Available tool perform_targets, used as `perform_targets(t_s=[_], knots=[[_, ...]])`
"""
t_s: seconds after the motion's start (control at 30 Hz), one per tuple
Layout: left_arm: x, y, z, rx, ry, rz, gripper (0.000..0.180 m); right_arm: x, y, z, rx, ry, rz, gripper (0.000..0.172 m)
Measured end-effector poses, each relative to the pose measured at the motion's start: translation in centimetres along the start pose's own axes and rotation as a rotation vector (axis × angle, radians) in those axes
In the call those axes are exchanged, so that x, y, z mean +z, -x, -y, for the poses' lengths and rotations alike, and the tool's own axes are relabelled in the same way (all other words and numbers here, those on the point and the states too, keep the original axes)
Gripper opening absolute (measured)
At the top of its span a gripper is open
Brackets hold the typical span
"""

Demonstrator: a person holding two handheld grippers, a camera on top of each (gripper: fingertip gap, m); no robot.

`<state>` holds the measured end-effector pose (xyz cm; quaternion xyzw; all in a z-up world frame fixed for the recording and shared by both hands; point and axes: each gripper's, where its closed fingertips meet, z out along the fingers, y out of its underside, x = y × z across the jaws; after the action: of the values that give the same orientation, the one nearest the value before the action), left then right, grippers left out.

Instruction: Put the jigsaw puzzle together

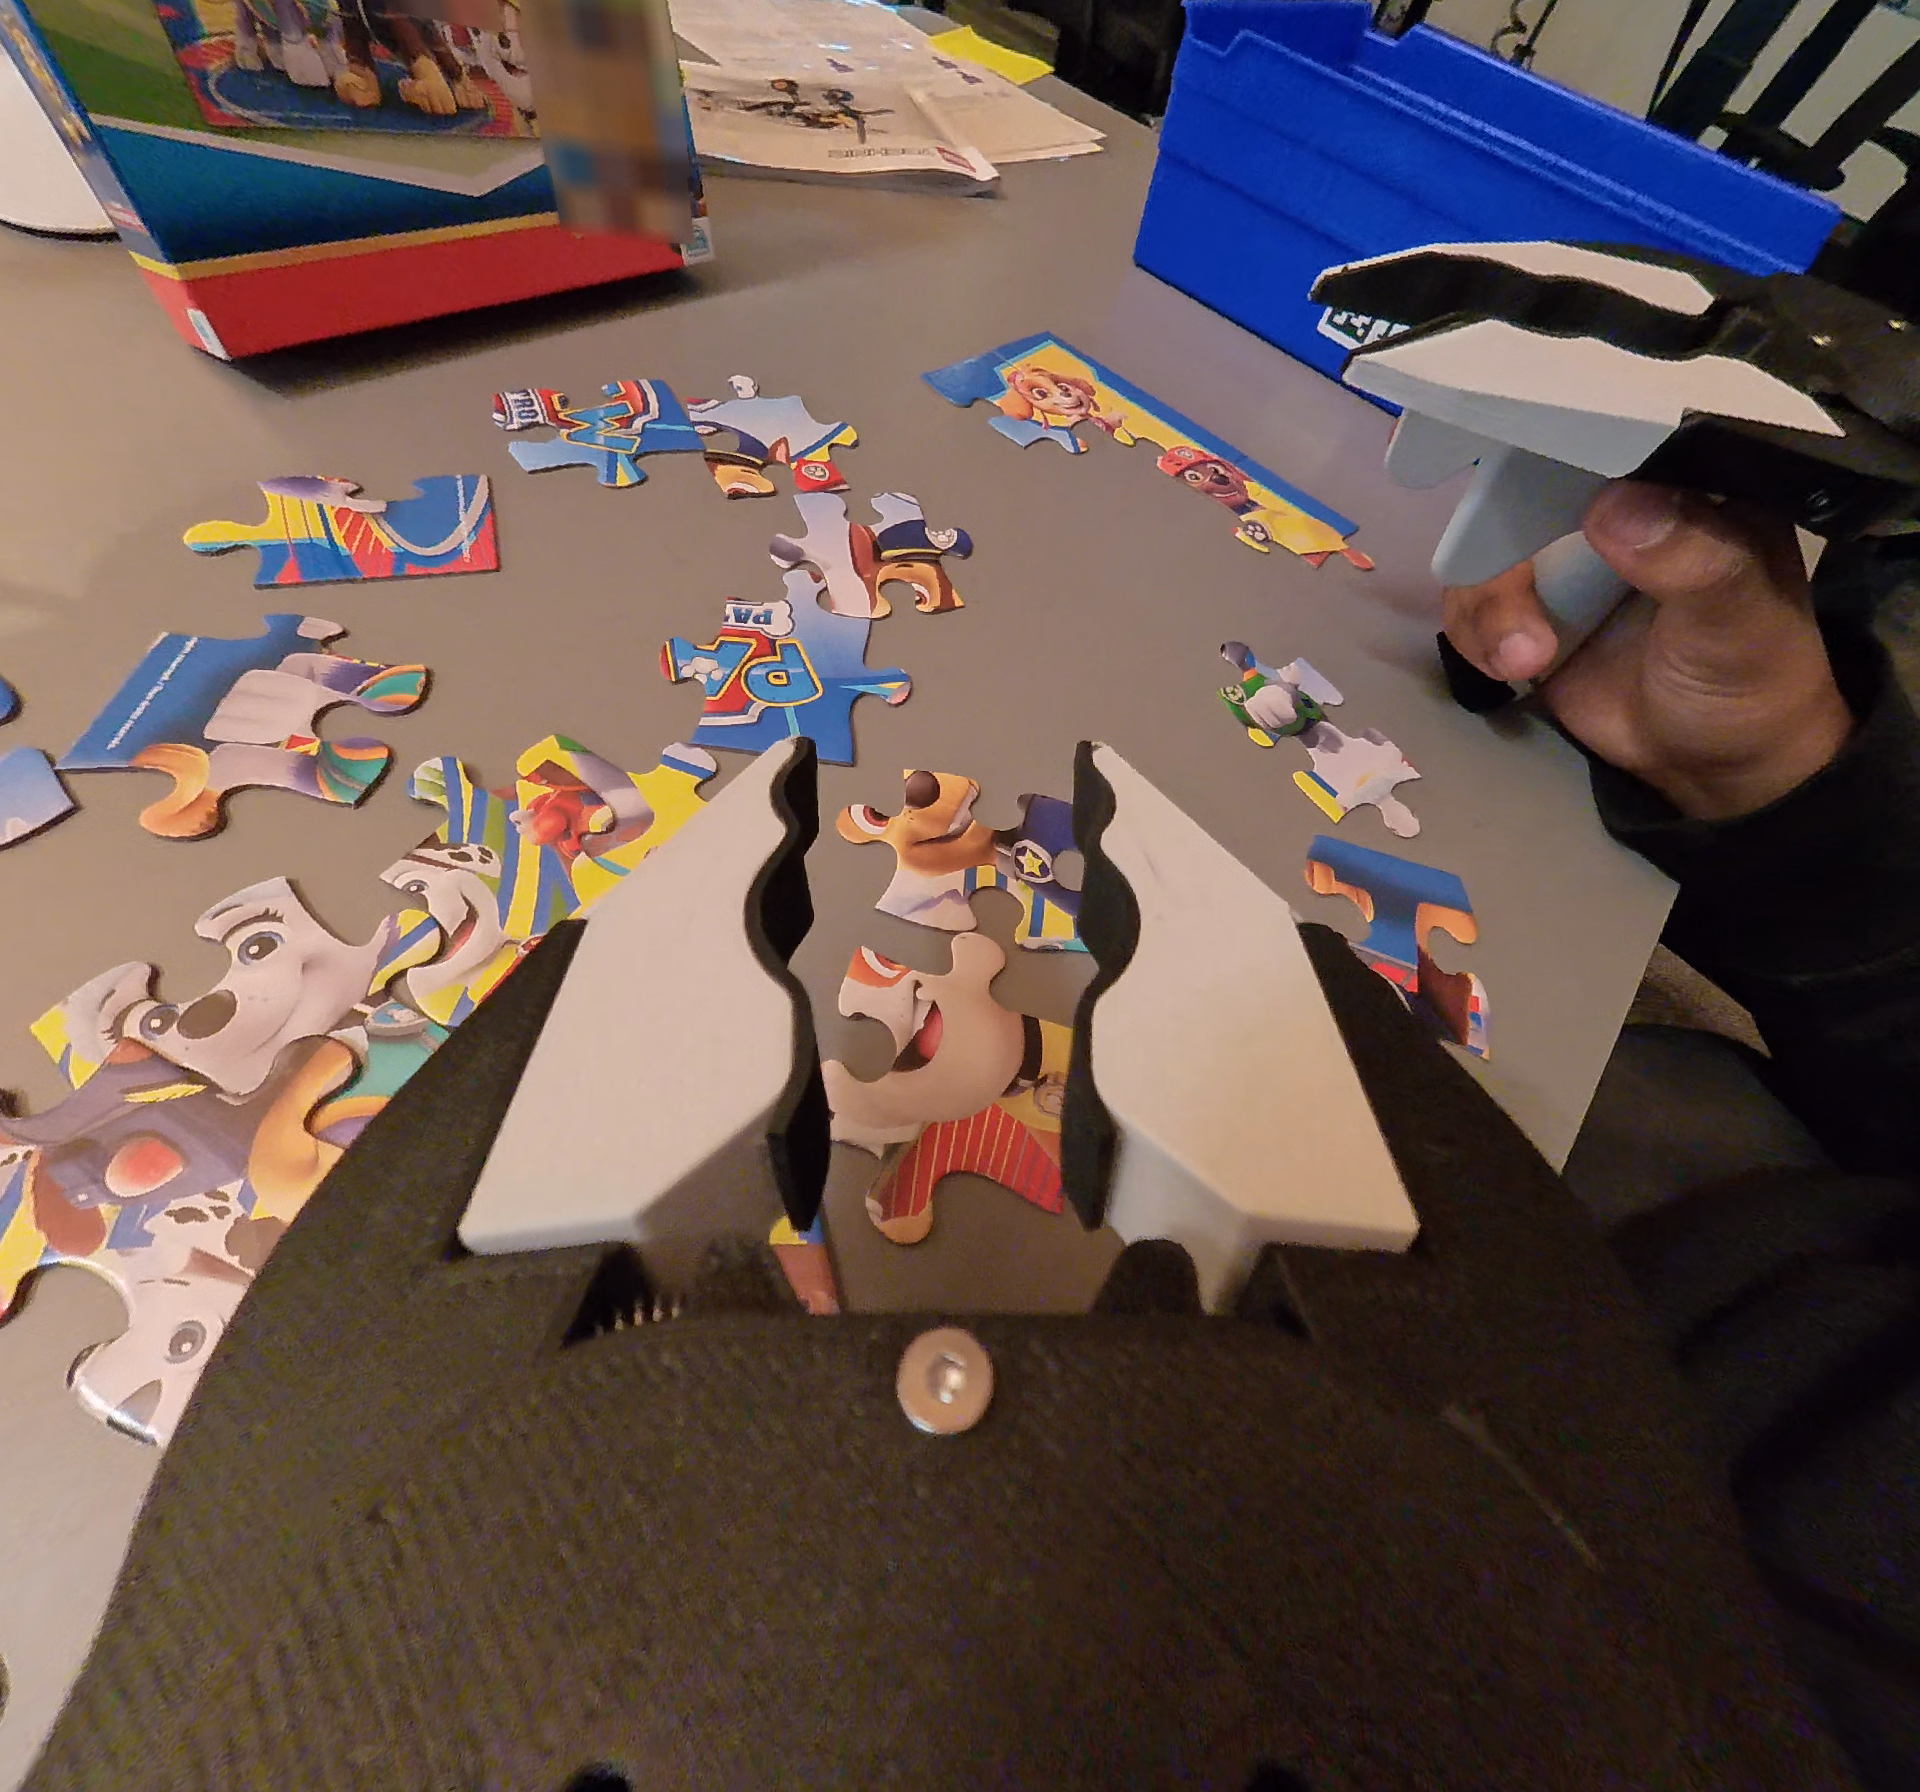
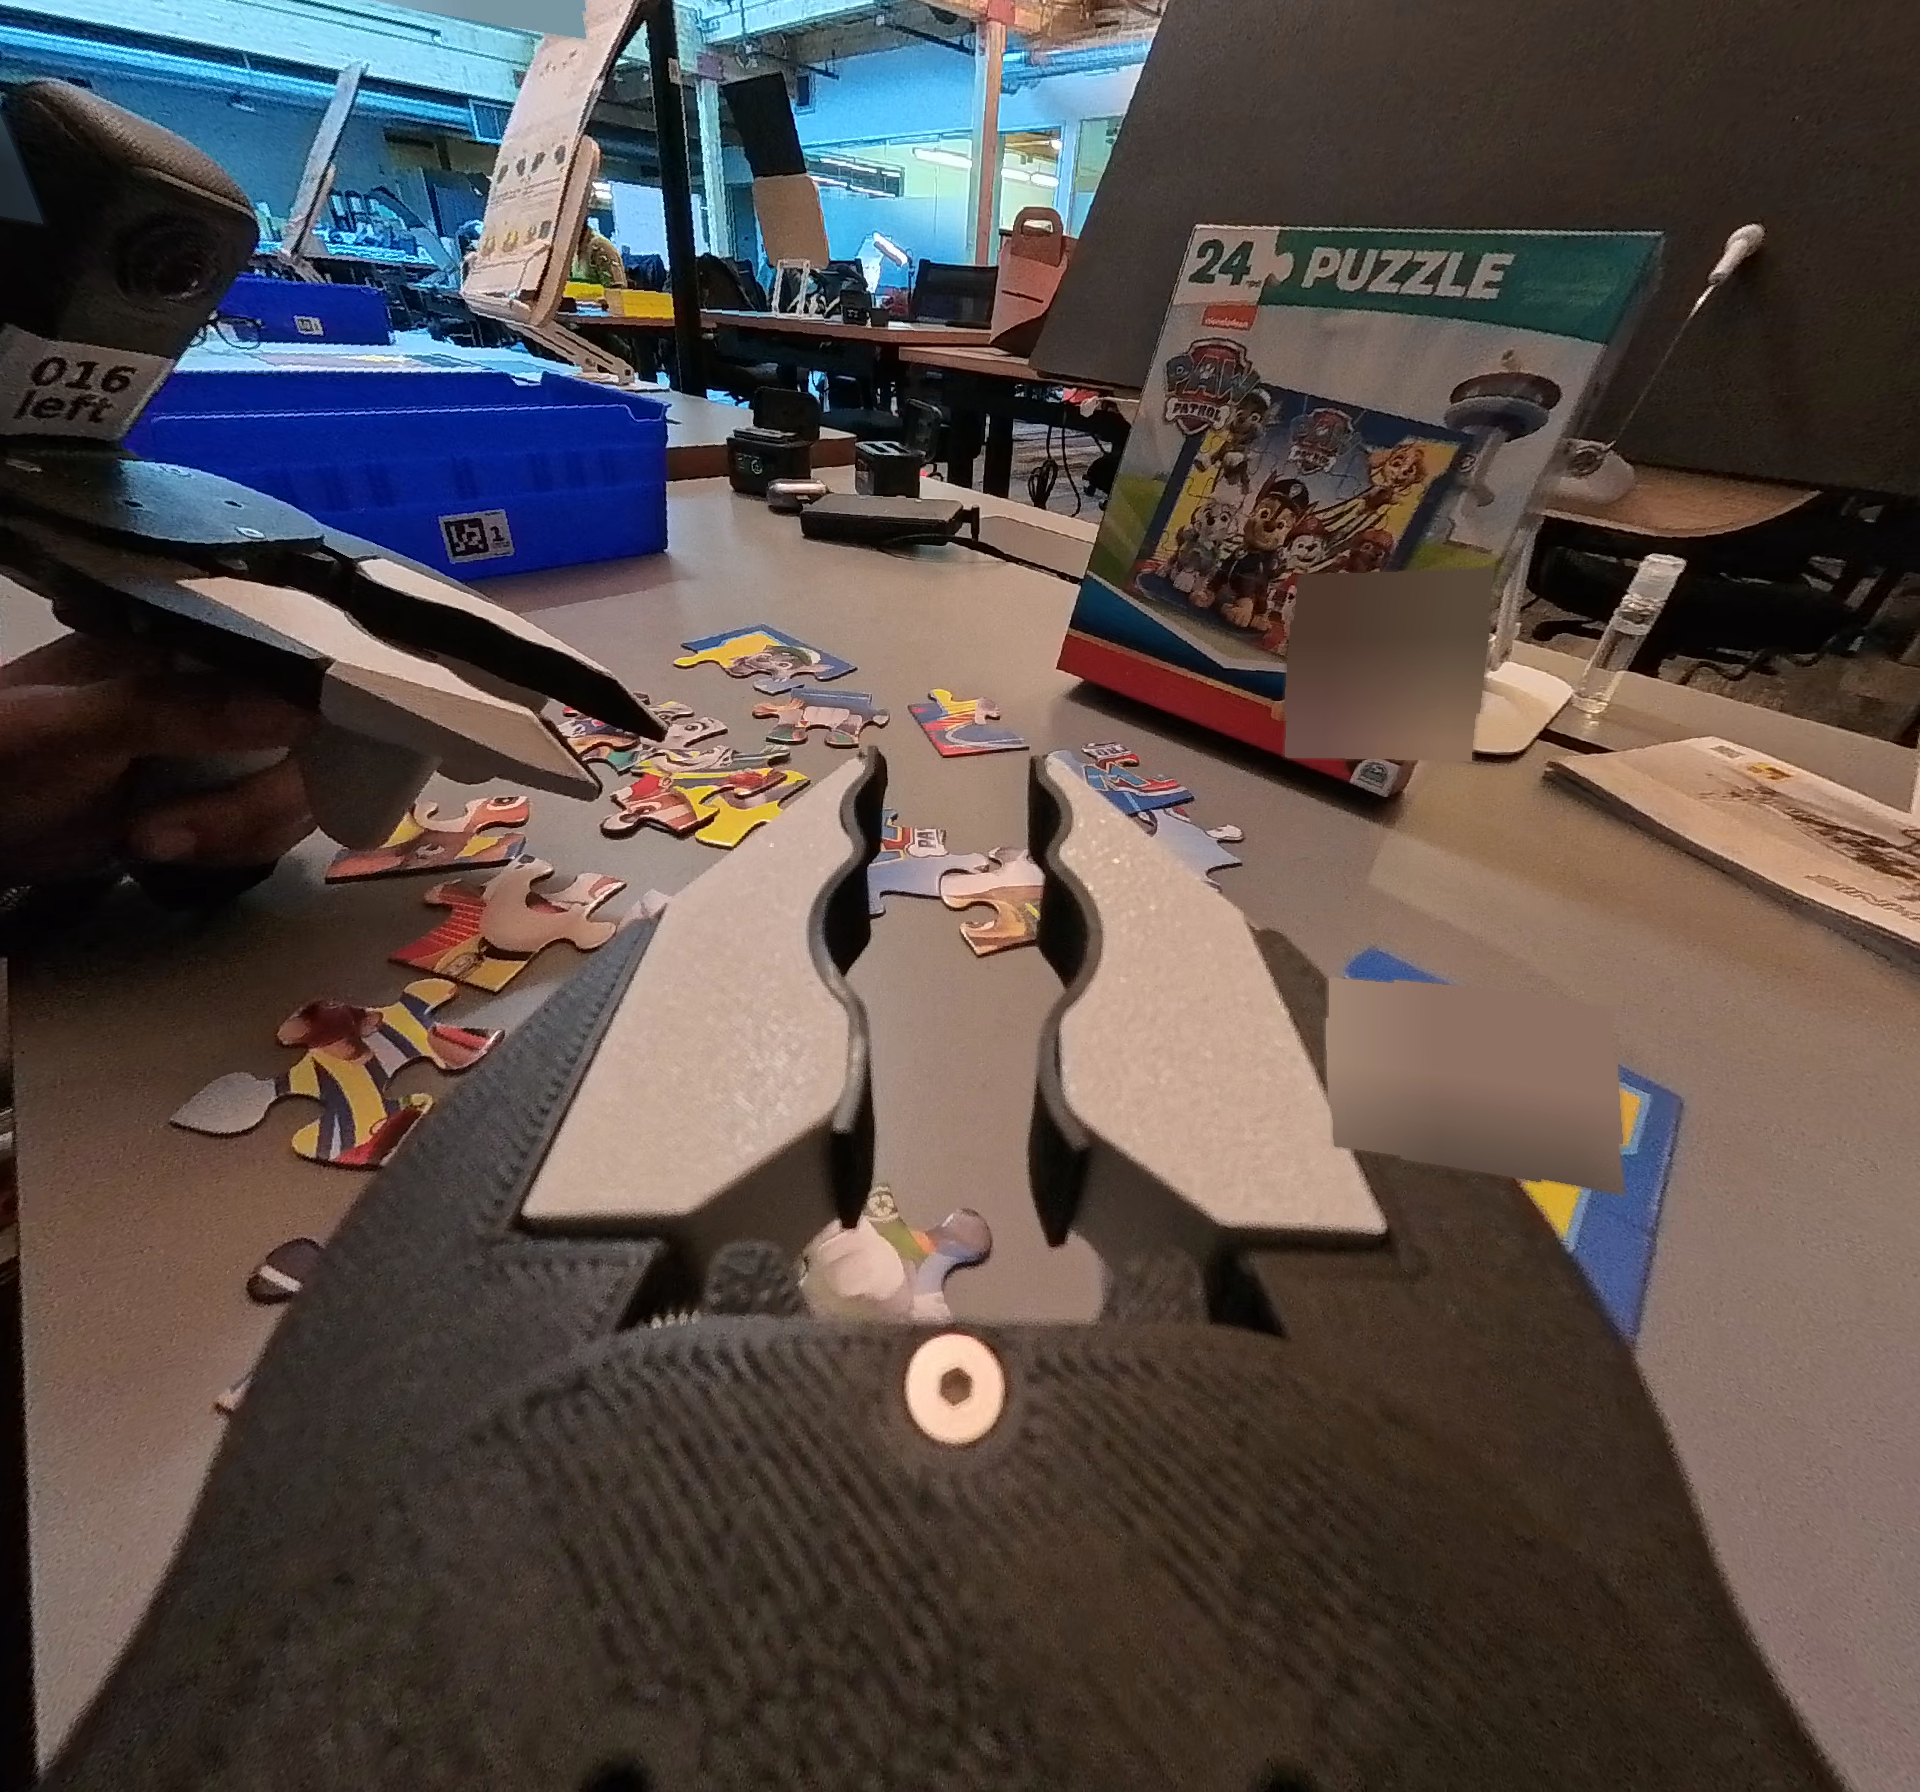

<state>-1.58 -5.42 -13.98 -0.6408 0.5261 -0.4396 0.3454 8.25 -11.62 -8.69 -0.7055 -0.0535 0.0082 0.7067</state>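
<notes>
Two grippers show: the left [image 1: 943,776] and the right [image 2: 951,786], each held in a hand. About a dozen loose puzzle pieces [image 1: 764,677] lie on one grey table [image 1: 582,288], plus one joined strip [image 1: 1153,449]. There is one puzzle box [image 2: 1361,485], one blue bin [image 1: 1455,153] and one booklet [image 1: 862,101].

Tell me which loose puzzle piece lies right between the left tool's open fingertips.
The tan puppy-face piece, flat on the grey table between the left tool fingertips, unpressed. The other pieces lie outside its tips or nearer its base.
</notes>
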Motion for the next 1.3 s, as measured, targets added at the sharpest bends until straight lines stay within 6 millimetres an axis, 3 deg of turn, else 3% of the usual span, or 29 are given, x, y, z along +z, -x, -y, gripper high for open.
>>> perform_targets(t_s=[1.3], knots=[[0.58, 0.12, -0.61, 0.028, 0.052, 0.036, 0.057, -0.08, -0.04, 0.06, -0.011, -0.005, -0.012, 0.026]])
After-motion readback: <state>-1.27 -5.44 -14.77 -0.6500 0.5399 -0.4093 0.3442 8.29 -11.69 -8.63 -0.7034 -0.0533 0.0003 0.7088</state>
